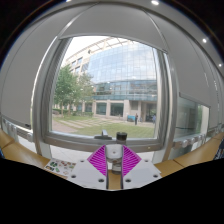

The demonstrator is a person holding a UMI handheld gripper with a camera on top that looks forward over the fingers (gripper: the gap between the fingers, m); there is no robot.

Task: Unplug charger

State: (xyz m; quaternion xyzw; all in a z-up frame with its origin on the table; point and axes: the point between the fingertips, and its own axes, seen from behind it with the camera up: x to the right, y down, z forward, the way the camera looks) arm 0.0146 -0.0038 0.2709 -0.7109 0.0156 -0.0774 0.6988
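My gripper (112, 150) points at a large window, with its two purple pads (97, 158) angled in towards each other. A small white charger body (111, 154) with a rounded top sits between the pads, and both pads touch its sides. The fingers are shut on it. The charger's prongs and any socket are hidden. A narrow slot below the charger shows brown wood (112, 180).
A big window (110, 70) fills the view, with a glass building and trees outside. A wooden ledge (20, 152) runs left and right under it. A white strip with small dots (58, 163) lies left of the fingers. Small dark objects (121, 136) stand on the sill beyond the fingers.
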